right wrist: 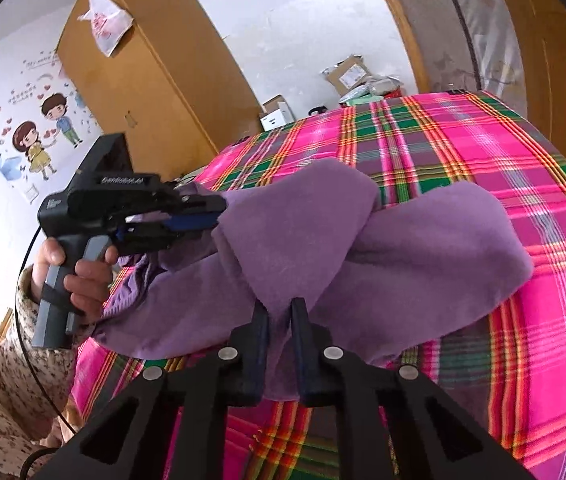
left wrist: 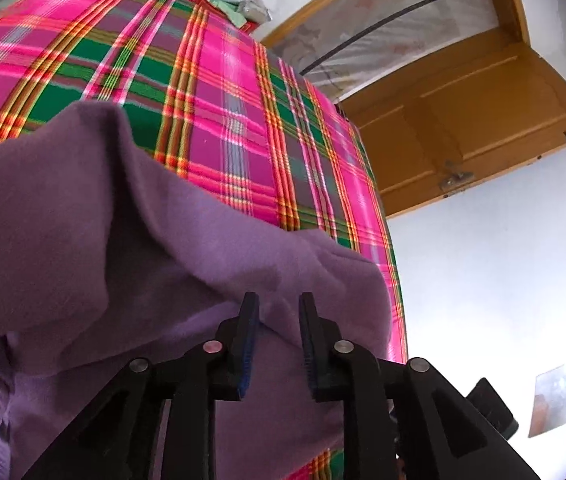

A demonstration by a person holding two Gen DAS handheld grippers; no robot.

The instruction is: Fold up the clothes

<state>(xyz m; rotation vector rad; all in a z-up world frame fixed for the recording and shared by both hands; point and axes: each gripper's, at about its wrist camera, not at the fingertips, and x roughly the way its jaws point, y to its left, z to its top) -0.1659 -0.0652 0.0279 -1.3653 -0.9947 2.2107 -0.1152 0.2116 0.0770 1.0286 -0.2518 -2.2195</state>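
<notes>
Both the left gripper [left wrist: 279, 320] and the right gripper [right wrist: 279, 318] are clenched on the soft purple fleece garment [right wrist: 403, 240], held lifted above the pink-and-green plaid bedspread [right wrist: 503, 152]. Keep both held edges level and taut (slack bunches the fold).

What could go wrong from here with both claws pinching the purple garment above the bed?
1. The right claw holds only a thin pinch of the purple garment; the fabric could slip out.
2. The left claw grips a bunched fold, so the layers may come down crooked.
3. The garment hangs twisted, two lobes crossing over the plaid bedspread; laying it down like this could trap wrinkles.
</notes>
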